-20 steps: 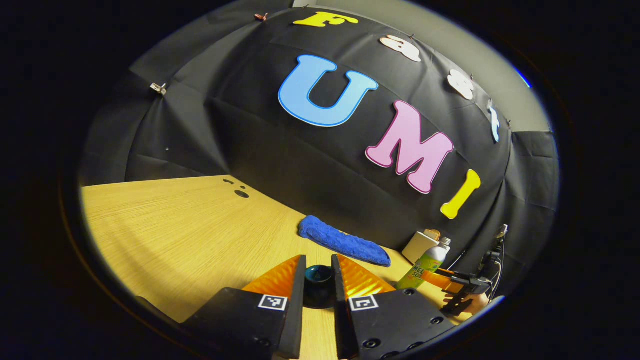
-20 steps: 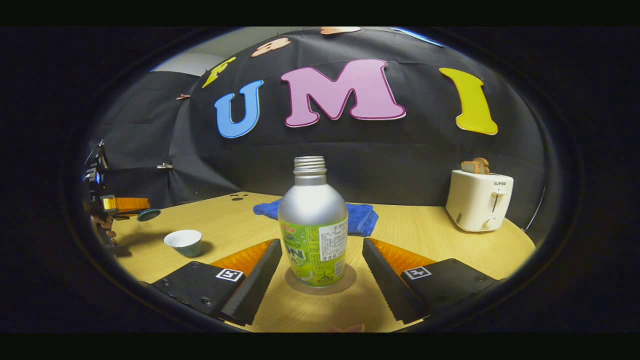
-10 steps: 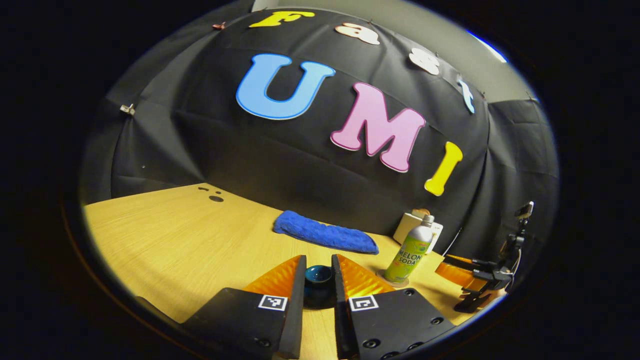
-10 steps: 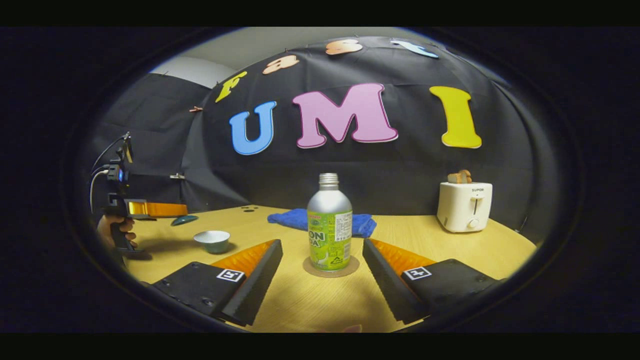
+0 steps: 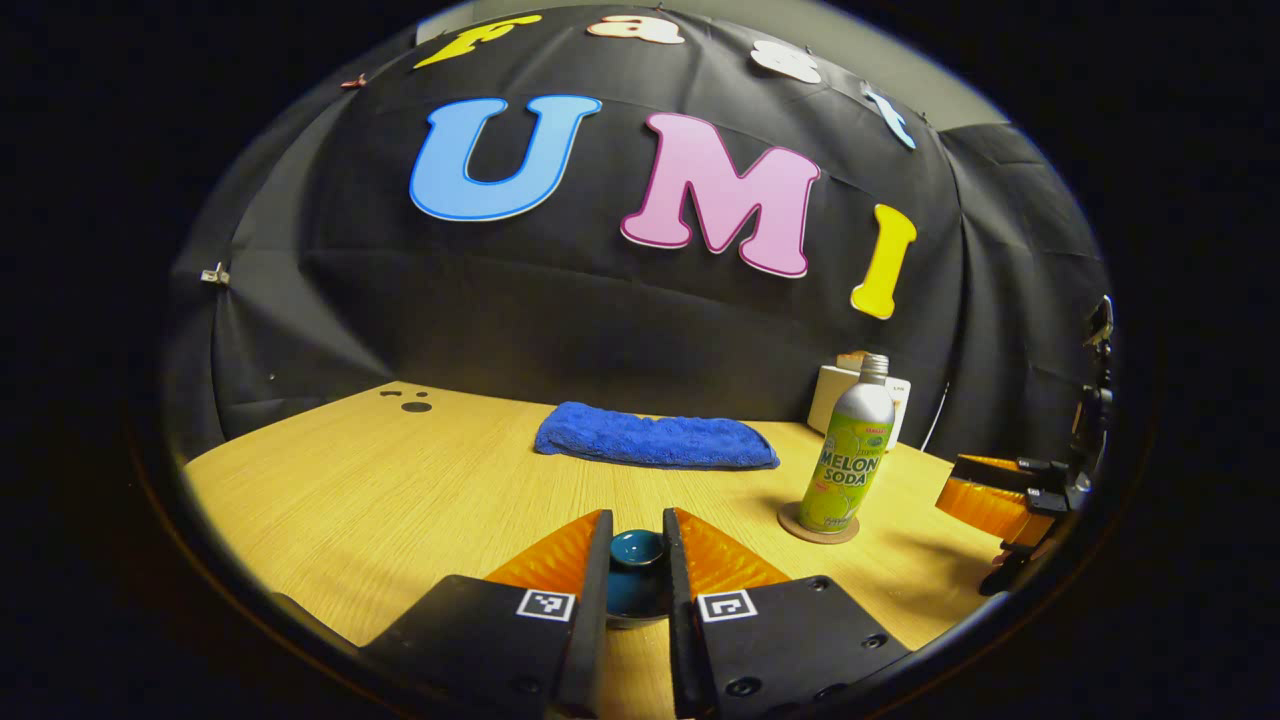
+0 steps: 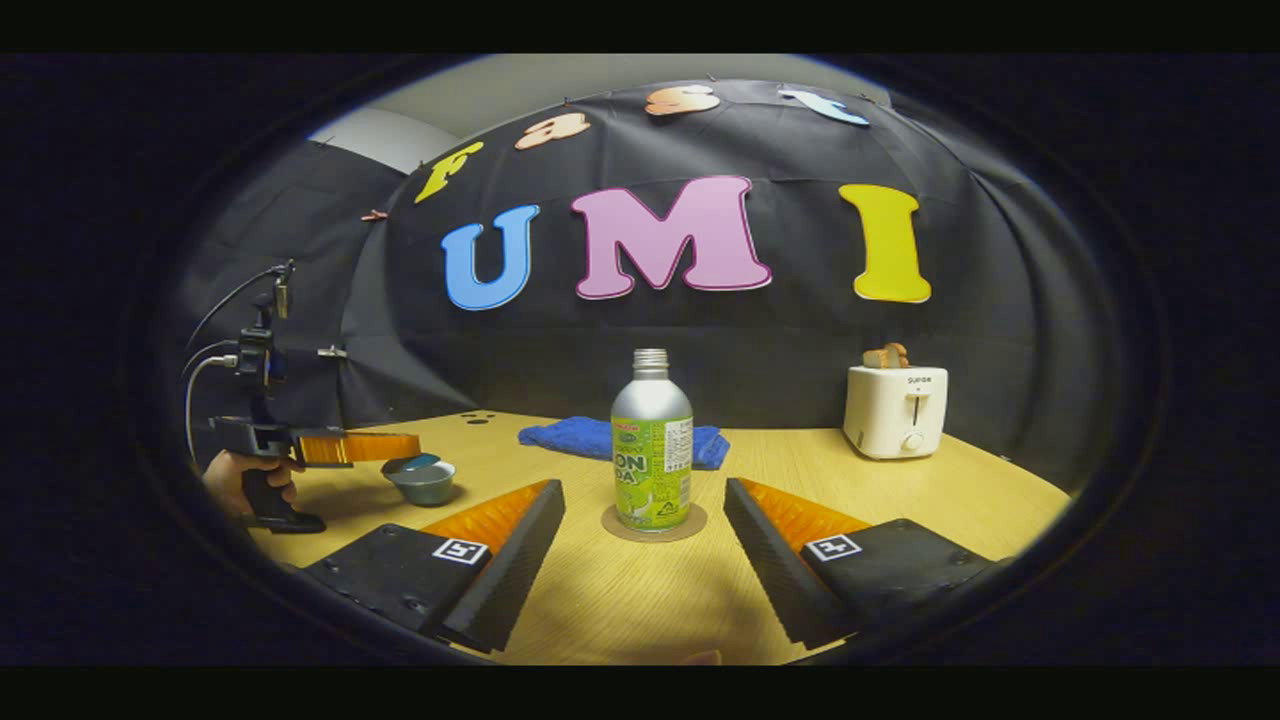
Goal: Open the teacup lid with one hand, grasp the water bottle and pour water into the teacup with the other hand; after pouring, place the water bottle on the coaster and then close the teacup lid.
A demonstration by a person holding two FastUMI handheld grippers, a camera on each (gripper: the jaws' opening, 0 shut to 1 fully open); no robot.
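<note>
Left gripper view: lid (image 5: 637,548) between claw (image 5: 636,570) fingers.

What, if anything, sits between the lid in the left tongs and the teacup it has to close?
Nothing visible. In the right gripper view the left tongs hold the lid directly over the teacup, tilted, at or just above its rim. The bottle stands apart on its coaster.

Bottle (image 6: 651,440): upright on coaster (image 6: 654,523), dead ahead at 12 o'clock between right gripper's (image 6: 645,545) spread fingers.
Cloth (image 6: 620,440): behind bottle, near booth wall.
Toaster (image 6: 896,410): at 2 o'clock from bottle, well apart.
Teacup (image 6: 422,482): at 9 o'clock from bottle, on table (image 6: 620,600).
Lid (image 5: 636,550): between left gripper's (image 5: 637,570) fingers, over teacup.
Bottle from left gripper: at 2 o'clock.
</note>
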